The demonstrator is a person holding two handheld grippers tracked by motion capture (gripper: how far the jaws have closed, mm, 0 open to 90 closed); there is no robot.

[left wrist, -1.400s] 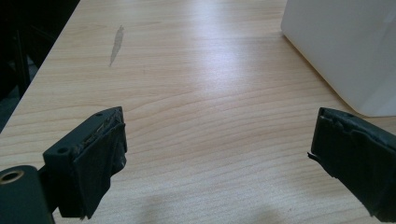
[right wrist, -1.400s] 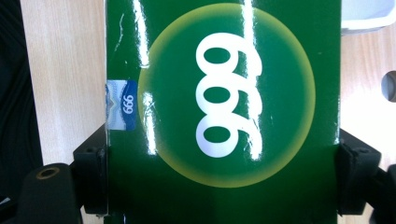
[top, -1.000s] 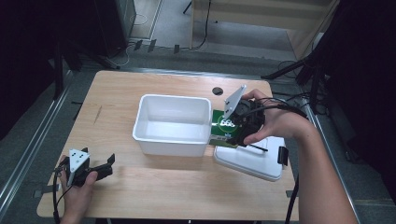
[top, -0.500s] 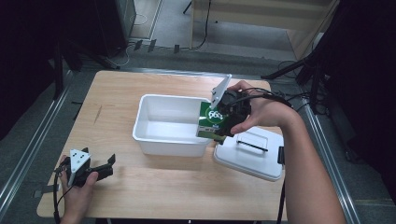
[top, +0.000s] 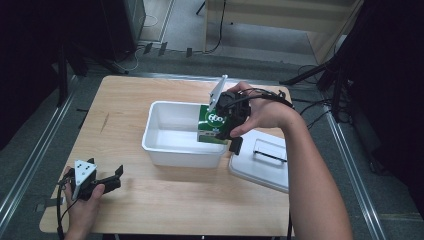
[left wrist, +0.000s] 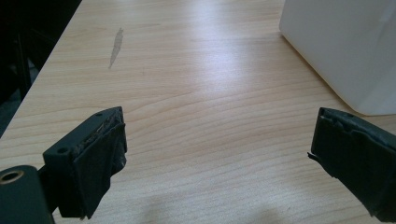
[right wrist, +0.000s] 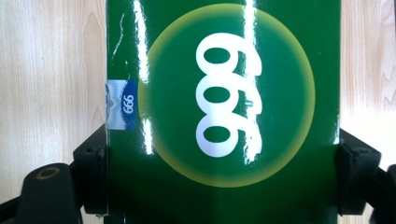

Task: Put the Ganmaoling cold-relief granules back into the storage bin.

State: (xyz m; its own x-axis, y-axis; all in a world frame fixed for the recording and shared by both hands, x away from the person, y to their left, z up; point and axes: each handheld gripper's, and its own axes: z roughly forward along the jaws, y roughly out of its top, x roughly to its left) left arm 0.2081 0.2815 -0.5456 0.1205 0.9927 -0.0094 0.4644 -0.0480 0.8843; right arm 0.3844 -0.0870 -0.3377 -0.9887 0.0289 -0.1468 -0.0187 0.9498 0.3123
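Note:
A glossy green box (top: pixel 209 123) with white numerals on a yellow-green disc (right wrist: pixel 224 93) hangs over the right end of the white plastic bin (top: pixel 165 150). My right gripper (top: pixel 222 126) is shut on it, one black jaw pressed on each side of the box (right wrist: pixel 224 177). Whether the box touches the bin's rim I cannot tell. My left gripper (top: pixel 114 178) rests low at the table's front left corner, its jaws wide open (left wrist: pixel 217 154) over bare wood with nothing between them. The bin's wall (left wrist: pixel 341 46) stands ahead of it to the right.
A white lid with a dark handle (top: pixel 262 160) lies flat on the table to the right of the bin. Bare wooden tabletop (top: pixel 165 200) spreads between the left gripper and the bin. Cables trail off the table's far right corner (top: pixel 300 107).
My right gripper has carried the green box leftward, from above the white lid to over the bin's right end. The left gripper has stayed put.

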